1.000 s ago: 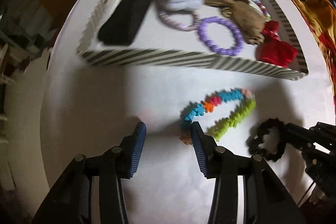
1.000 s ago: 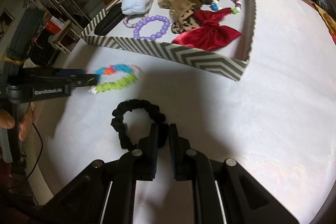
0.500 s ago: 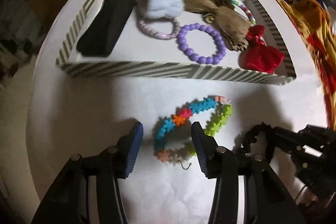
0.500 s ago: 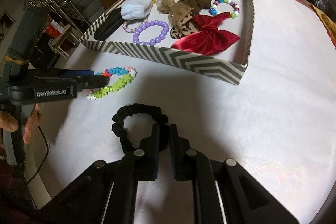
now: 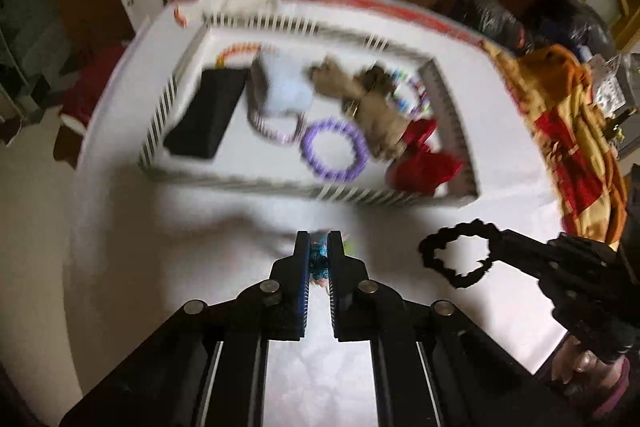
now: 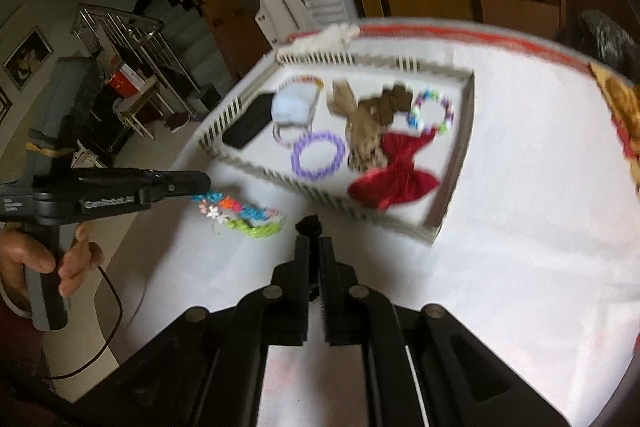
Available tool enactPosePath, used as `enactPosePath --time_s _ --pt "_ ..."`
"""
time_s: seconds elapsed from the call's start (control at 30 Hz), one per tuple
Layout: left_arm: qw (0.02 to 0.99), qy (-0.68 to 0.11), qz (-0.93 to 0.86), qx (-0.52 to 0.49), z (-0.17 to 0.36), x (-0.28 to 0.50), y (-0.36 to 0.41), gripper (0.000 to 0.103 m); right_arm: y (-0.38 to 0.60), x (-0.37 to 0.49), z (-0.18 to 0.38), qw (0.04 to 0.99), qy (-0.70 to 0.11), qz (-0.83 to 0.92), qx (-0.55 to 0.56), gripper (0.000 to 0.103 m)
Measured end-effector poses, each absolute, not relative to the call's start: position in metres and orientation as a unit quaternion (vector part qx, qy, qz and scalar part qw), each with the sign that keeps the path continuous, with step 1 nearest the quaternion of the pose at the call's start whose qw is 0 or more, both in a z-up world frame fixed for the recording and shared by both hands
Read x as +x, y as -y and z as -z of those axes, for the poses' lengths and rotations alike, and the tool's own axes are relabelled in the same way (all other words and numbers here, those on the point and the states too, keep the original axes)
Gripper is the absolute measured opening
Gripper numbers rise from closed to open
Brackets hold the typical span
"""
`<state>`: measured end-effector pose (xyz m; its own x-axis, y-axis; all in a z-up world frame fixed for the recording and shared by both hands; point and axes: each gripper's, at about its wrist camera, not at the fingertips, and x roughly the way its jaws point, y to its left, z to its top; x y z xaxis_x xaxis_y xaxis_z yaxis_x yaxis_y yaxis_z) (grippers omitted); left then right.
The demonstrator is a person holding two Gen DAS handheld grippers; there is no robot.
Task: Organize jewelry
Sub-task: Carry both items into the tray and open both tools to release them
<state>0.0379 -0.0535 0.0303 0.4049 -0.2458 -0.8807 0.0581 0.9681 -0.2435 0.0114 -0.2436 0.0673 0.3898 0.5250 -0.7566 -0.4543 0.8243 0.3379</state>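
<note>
left gripper (image 5: 319, 254) is pinching colorful bracelet (image 6: 244, 214) | right gripper (image 6: 314, 247) is pinching black scrunchie (image 5: 460, 254) | risk: dangling bracelet is maybe catching the tray (image 5: 360, 193) wall

On the counter (image 6: 520, 267) a tray (image 6: 452, 187) lies at twelve o'clock from both claws. Inside it, a flat case (image 6: 248, 123) sits at nine o'clock, a bead ring (image 6: 318, 161) at six o'clock and a bow (image 6: 396, 179) at four o'clock. The left claw (image 6: 200, 183) with a bead bracelet (image 6: 244, 215) is at nine o'clock of the right claw (image 6: 314, 247), which pinches a scrunchie (image 5: 456, 255).
</note>
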Motion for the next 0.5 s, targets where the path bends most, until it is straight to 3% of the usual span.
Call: enactPosePath --time_s 0.33,0.5 --pt "0.865 -0.491 0.069 -0.072 -0.102 0.058 0.04 0.013 0.246 0.033 -0.105 0.853 -0.43 -0.291 0.046 0.004" --pt "0.873 -0.48 0.061 -0.061 -0.108 0.076 0.047 0.013 0.244 0.046 -0.109 0.856 -0.429 -0.284 0.049 0.004"
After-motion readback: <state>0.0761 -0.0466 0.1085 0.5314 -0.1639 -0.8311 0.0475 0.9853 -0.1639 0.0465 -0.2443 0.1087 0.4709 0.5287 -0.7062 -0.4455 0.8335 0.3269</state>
